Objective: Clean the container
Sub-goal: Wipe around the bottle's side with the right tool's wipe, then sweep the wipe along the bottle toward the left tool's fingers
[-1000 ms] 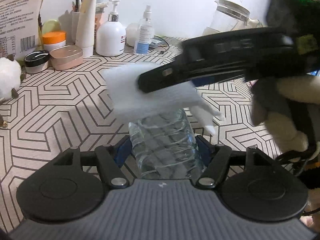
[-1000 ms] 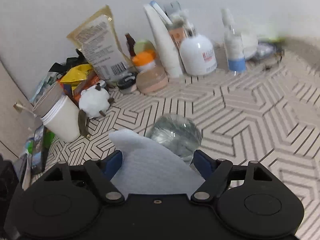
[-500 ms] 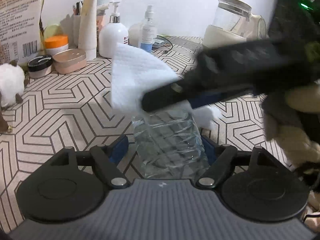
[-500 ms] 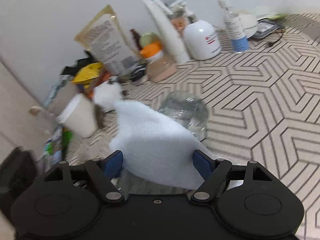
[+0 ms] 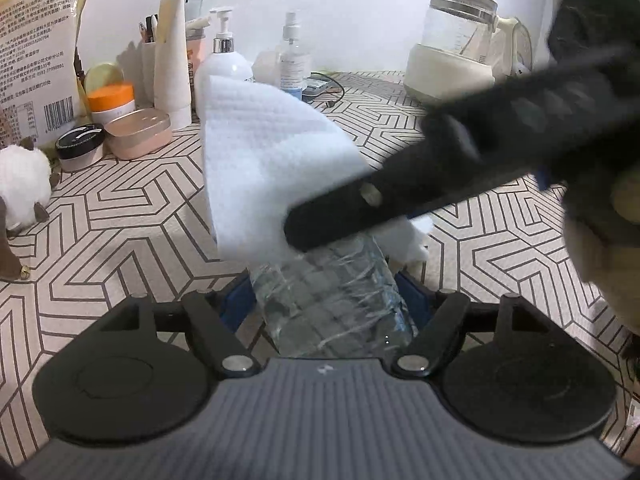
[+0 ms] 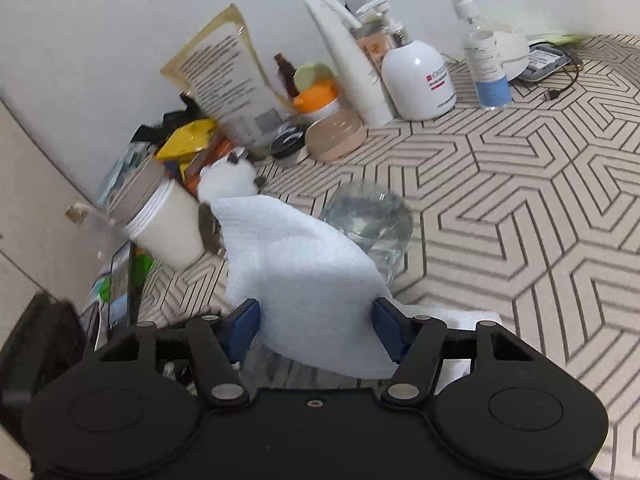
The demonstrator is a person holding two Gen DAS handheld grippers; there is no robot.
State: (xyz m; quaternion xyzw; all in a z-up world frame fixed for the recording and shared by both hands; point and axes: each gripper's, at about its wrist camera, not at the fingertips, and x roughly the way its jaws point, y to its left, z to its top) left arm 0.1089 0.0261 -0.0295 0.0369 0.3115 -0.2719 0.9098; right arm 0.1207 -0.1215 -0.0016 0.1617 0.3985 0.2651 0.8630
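A clear ribbed plastic container (image 5: pixel 332 304) is held between the blue pads of my left gripper (image 5: pixel 330 306), which is shut on it above the table. My right gripper (image 6: pixel 316 328) is shut on a white cloth (image 6: pixel 296 280) and presses it against the container's far end. In the left wrist view the cloth (image 5: pixel 264 160) drapes over the container's top, with the right gripper's black finger (image 5: pixel 420 188) across it. In the right wrist view the container's (image 6: pixel 368 216) rounded end pokes out beyond the cloth.
A patterned table (image 5: pixel 120 220) bears toiletries along the wall: a white pump bottle (image 5: pixel 222 60), spray bottle (image 5: pixel 294 60), tube, orange-lidded jar (image 5: pixel 112 102), pink case. A glass kettle (image 5: pixel 456 40) stands back right. A white plush toy (image 5: pixel 20 192) and a white cup (image 6: pixel 168 224) are at the left.
The right gripper has swept the cloth along the container, from lying low over its top to standing higher and further left. The left gripper keeps its hold, slightly shifted.
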